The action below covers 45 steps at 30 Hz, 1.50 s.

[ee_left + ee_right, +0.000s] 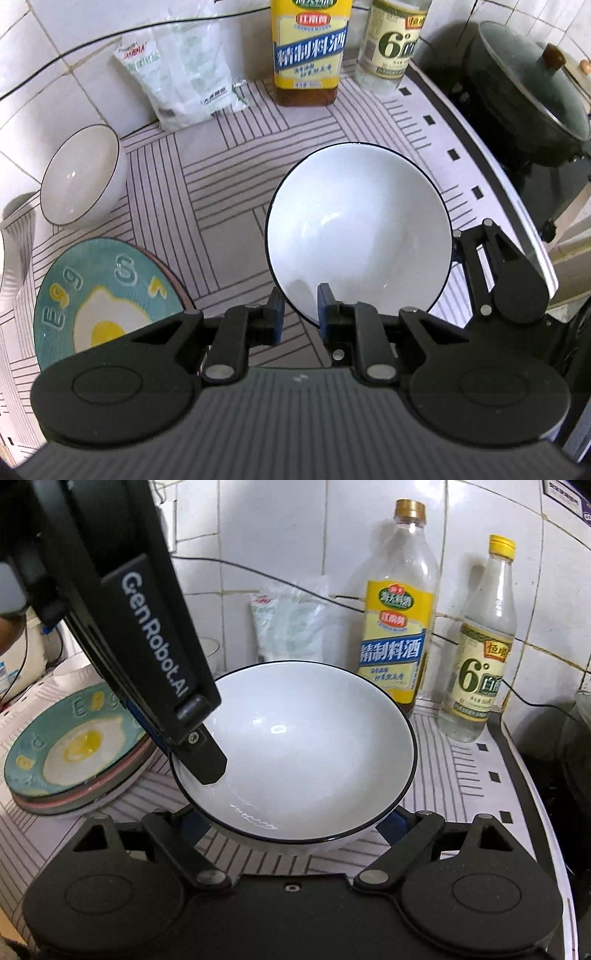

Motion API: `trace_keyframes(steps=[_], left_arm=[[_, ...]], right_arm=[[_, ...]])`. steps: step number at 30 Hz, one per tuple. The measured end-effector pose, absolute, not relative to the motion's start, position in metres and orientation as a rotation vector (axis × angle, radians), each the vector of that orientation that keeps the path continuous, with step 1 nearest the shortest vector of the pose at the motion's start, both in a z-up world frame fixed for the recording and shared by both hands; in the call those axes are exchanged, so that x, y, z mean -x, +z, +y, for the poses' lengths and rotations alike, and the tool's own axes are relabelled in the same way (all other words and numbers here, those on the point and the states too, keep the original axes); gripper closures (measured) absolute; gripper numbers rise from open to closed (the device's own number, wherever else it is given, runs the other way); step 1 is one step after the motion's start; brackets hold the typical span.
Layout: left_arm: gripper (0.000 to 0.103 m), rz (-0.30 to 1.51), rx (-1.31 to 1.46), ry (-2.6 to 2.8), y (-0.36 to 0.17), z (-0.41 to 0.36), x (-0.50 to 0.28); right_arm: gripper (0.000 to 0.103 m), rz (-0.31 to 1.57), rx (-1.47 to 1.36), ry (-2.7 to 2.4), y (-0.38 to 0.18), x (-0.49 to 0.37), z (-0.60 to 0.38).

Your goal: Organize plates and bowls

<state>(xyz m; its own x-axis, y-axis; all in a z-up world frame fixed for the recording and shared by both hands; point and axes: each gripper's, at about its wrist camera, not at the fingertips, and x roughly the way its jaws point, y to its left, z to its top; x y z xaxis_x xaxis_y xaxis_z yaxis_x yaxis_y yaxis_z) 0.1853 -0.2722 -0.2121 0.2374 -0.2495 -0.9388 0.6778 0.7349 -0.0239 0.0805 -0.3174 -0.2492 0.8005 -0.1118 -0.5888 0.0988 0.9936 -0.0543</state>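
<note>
While my left gripper (300,310) is pinching the near rim of the wide white bowl (360,229) between its jaws, one blue pad inside and one outside, my right gripper (295,825) is spreading its jaws wide around that bowl's base without clamping it. The bowl is sitting on the striped tabletop (221,184), beside the egg-patterned plates (74,746), with a smaller white bowl (81,177) lying tilted near the wall.

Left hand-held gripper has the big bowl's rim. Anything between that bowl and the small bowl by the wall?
Nothing visible. Only bare striped mat lies between the large bowl and the small bowl. The egg plate stack sits nearer the camera, beside that path.
</note>
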Motion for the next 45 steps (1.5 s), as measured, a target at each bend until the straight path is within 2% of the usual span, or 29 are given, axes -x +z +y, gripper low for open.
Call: trace_keyframes(steps=[17,21,25,30,37,41,45], left_arm=[[0.086,1.244,-0.386,-0.588,-0.252,-0.259,-0.199],[0.086,1.259,-0.358,-0.595,-0.252,-0.255,-0.200],[0.081,1.258,-0.294,-0.658,-0.246,-0.246,-0.199],[0.070,1.252,-0.240,-0.719,-0.232,-0.226,-0.194],[0.063,1.160,-0.267,-0.741,-0.196,-0.190,-0.188],[0.062,1.128,-0.265,-0.742,-0.178,-0.167,-0.192],[0.062,1.079,-0.237,-0.737,-0.160,-0.139,-0.200]], right_arm=[[0.010,0.696,0.026,-0.048,-0.278,-0.089,-0.304],[0.010,0.775,0.007,-0.069,-0.275,-0.093,-0.306],[0.010,0.811,-0.029,-0.078,-0.261,-0.079,-0.304],[0.009,0.814,-0.132,-0.114,-0.236,-0.054,-0.298],[0.010,0.784,-0.205,-0.149,-0.199,-0.041,-0.275],[0.019,0.751,-0.241,-0.158,-0.178,-0.045,-0.261],[0.020,0.696,-0.299,-0.142,-0.157,-0.051,-0.251]])
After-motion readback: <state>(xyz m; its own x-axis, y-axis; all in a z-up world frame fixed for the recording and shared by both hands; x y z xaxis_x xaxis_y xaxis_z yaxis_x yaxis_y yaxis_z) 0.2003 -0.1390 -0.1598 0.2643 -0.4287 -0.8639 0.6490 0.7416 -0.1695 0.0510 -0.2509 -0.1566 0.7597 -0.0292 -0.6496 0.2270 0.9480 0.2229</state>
